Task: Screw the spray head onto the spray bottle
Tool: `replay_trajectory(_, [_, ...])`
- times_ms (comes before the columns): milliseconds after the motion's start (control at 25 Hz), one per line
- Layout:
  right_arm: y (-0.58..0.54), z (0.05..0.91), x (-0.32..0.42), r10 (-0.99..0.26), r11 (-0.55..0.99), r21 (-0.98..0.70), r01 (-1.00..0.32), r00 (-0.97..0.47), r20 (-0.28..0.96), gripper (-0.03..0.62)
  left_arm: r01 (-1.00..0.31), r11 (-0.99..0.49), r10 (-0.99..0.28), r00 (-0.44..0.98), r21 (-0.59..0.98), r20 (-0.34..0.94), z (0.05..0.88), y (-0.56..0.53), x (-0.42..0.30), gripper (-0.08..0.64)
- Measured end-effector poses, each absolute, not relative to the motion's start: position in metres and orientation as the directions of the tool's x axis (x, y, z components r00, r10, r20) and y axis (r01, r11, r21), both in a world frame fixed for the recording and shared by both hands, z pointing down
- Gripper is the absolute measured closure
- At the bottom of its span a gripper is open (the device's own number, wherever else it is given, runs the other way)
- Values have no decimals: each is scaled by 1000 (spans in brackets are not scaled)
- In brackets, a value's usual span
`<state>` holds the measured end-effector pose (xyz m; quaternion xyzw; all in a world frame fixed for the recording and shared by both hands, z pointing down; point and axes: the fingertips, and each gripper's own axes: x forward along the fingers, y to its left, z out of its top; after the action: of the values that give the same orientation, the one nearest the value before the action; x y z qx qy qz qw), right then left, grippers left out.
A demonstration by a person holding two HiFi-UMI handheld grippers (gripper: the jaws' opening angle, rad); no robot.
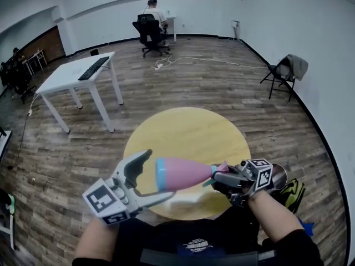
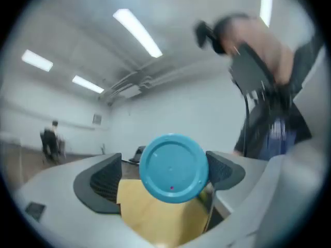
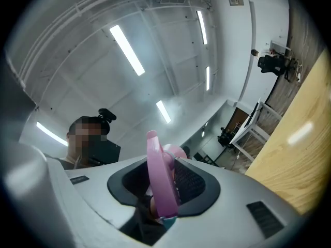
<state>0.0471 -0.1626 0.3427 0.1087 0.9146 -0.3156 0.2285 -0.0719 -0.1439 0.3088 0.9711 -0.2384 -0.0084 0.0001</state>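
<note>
Pink bottle [image 1: 186, 174] held level above yellow table [image 1: 188, 129], right gripper [image 1: 219, 177] clamping its spray head [image 3: 160, 182], left gripper [image 1: 150, 175] spread around blue base [image 2: 173, 167].

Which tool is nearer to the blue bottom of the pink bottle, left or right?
Left. The left tool stands open at the blue bottom; the right tool grips the spray head at the far end of the bottle.

The left tool [image 2: 164, 173] is holding its jaws apart. The spray bottle [image 2: 174, 168] is showing its round blue base between them, sitting off-centre with a clear gap at one pad. The yellow tabletop [image 2: 155, 216] is lying below.
</note>
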Motion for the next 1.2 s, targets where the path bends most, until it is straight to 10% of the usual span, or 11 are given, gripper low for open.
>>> replay_trajectory(160, [-161, 339, 48, 62, 817, -491, 302, -893, -446, 443, -149, -805, -339, 910, 575, -239, 315, -151, -80, 32])
replay_trajectory(520, [-138, 345, 24, 137, 843, -455, 287, -932, -336, 443, -51, -853, -181, 962, 520, -204, 313, -127, -45, 25])
replay_trajectory(800, [-142, 345, 35, 150, 825, -472, 309, -927, -343, 439, -149, -973, -138, 988, 173, 75, 333, -107, -21, 25])
replay_trajectory(1200, [-157, 358, 35, 84, 738, -586, 335, -907, -413, 442, -151, -720, -506, 782, -677, 363, 371, -116, -26, 25])
